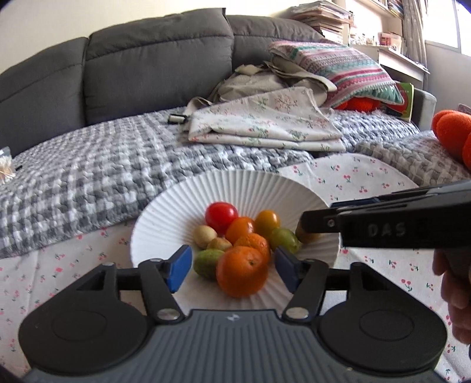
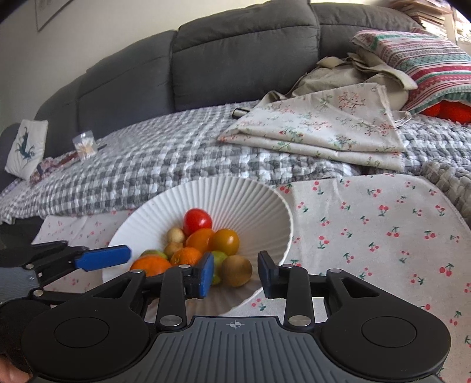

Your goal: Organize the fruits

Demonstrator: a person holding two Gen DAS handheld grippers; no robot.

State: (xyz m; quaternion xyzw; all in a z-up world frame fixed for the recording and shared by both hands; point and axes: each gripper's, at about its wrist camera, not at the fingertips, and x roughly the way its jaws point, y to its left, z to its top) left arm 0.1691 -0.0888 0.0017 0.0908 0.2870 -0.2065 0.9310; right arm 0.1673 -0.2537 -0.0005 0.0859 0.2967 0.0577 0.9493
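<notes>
Both our grippers hover at the fluted bowl's near rim.
Left gripper gapes around the mandarin, untouched; right gripper stands narrowly parted, empty.

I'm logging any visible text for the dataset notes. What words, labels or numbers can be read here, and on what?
"DAS": raised letters on the side of the right gripper, seen from the left wrist.
Green-and-red packet at the sofa's end: print too blurred to read.
Stacked books: spines too small to read.
</notes>
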